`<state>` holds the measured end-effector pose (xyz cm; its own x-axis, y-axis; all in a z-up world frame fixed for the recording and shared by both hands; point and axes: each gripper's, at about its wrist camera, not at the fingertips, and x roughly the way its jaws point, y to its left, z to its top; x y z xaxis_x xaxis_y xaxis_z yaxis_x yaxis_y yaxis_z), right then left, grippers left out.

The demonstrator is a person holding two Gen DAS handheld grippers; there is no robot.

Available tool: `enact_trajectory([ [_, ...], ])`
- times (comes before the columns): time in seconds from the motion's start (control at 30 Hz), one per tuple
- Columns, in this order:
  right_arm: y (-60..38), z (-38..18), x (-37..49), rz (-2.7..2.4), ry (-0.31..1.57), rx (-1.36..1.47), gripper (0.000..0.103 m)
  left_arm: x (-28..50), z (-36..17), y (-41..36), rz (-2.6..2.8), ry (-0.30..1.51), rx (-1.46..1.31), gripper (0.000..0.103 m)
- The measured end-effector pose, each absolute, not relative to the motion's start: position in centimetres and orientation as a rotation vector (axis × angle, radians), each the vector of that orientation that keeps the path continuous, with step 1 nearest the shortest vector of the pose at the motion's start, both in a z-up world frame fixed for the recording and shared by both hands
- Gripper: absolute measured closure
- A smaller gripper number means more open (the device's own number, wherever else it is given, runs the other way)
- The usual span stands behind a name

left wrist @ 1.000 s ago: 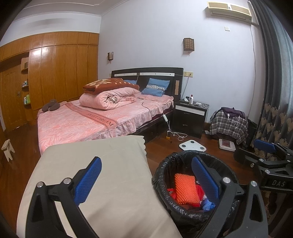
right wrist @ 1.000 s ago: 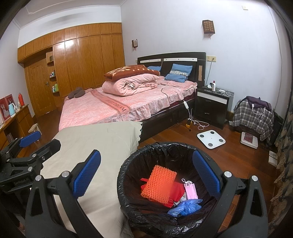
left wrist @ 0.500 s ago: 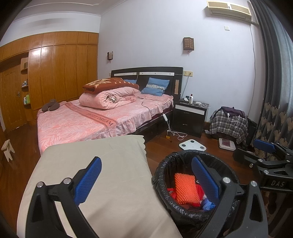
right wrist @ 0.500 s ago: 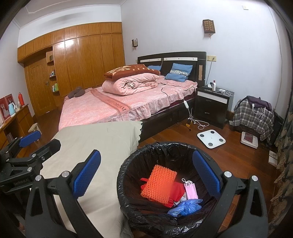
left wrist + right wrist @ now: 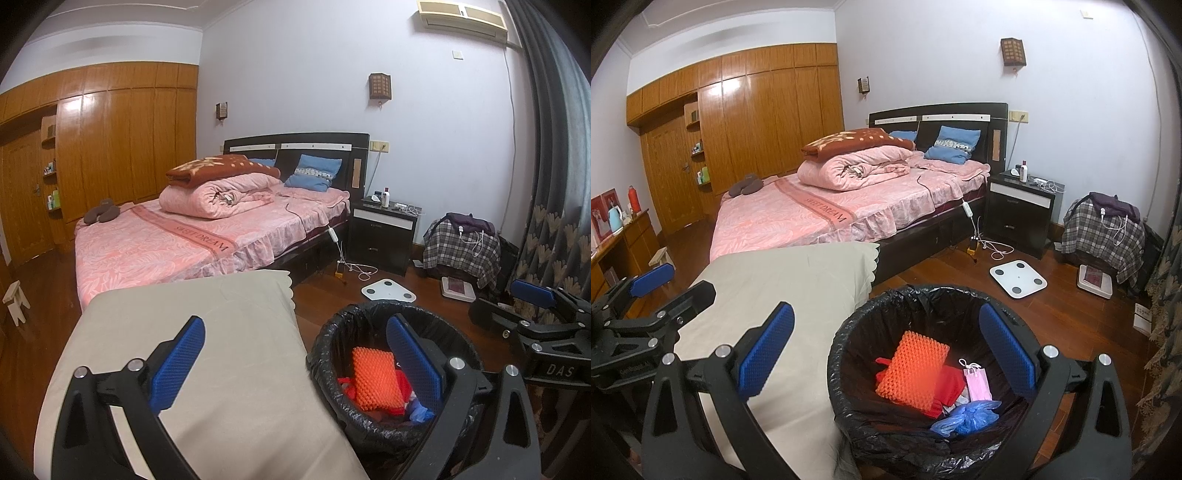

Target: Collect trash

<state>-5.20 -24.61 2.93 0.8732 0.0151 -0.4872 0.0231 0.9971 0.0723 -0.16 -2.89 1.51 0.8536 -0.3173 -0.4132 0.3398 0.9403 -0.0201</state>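
Nearest the cameras, both grippers are hovering with their blue-padded fingers spread wide and nothing between them. The left gripper (image 5: 291, 365) is hanging above the edge where the tabletop (image 5: 207, 332) meets the bin, and the right gripper (image 5: 886, 350) is sitting almost directly over the bin's mouth; empty fingers parked there suggest that dropping is done and neither hand is carrying anything.

The trash bin (image 5: 923, 295), lined with a black bag folded over its rim, is standing on the floor just beside the tabletop, probably so that rubbish can go straight in. The collected trash is lying inside it: an orange textured pad (image 5: 912, 369) is resting on top of something red (image 5: 951, 384), with a pink face mask (image 5: 977, 380) beside it and a crumpled blue bag (image 5: 967, 413) nearer the front wall.

The tabletop is wearing a plain beige cloth with a scalloped far edge, and no loose rubbish is showing on it, so the task is looking close to finished.

Beyond, a dark wooden floor (image 5: 1071, 314) is carrying a white bathroom scale (image 5: 1017, 278). Farther back, a bed (image 5: 820, 218) in pink covers is holding a rolled quilt, a black nightstand (image 5: 1019, 210) is standing beside it, and wooden wardrobes (image 5: 757, 122) are lining the far wall.
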Motion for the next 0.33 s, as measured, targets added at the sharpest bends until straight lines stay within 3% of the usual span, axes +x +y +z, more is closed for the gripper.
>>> enact_trajectory([
  [0.33, -24.28, 2.44, -5.11, -0.003, 0.514, 0.078, 0.005, -0.25, 1.03, -2.69, -0.346, 0.430, 0.056, 0.006],
])
